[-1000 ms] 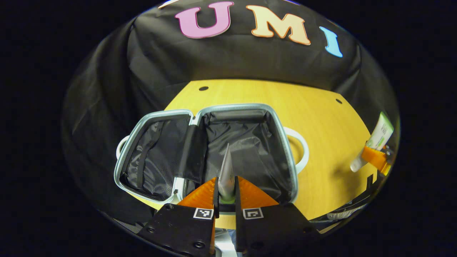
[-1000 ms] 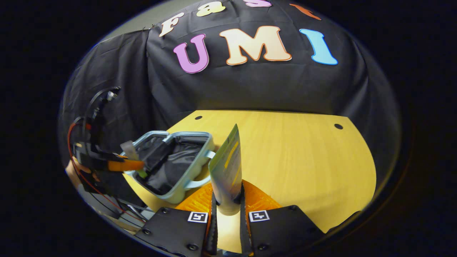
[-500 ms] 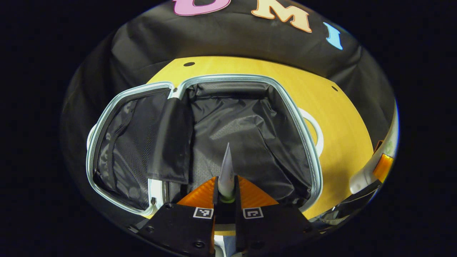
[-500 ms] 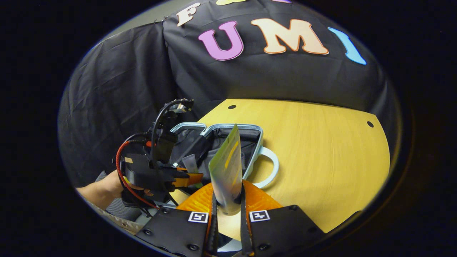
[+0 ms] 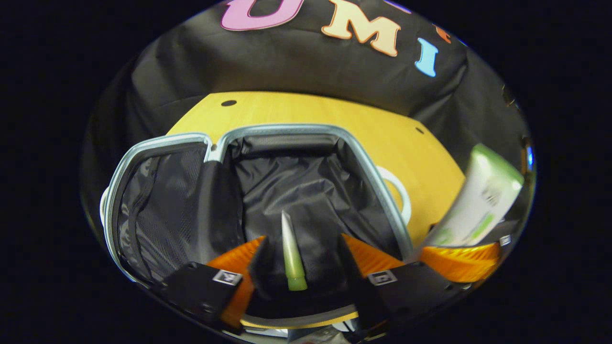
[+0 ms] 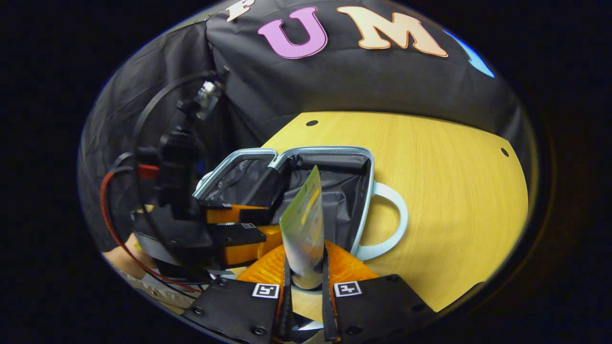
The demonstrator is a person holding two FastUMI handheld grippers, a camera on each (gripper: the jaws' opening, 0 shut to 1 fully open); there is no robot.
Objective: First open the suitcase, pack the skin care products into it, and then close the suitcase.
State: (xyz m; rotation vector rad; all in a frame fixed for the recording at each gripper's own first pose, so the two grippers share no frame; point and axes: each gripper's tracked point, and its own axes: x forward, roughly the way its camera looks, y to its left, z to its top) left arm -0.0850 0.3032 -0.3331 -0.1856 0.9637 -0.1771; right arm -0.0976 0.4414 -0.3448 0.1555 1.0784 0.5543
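The open suitcase (image 5: 287, 129) lies on the wooden table (image 5: 311, 107), pale rim around black lining, lid half to the left. My left gripper (image 5: 301, 239) hangs over the right half with its jaws wide open. A thin tube with a green cap (image 5: 291, 253) lies loose between the fingers without touching them, over the lining. My right gripper (image 6: 304, 248) is shut on a white and green tube (image 6: 302, 224), held upright at the suitcase's (image 6: 325, 149) near right side. In the left gripper view that tube (image 5: 478, 200) and the right gripper (image 5: 459, 263) show at the right.
The suitcase's white handle (image 6: 392, 224) sticks out to the right on the table (image 6: 454, 191). The left gripper (image 6: 239, 231), with its cables and the hand (image 6: 119, 258) holding it, stands close on my right gripper's left. Black cloth walls ring the table.
My left gripper moved in over the suitcase and opened, letting go of the thin tube. My right gripper carried its tube left, up to the suitcase.
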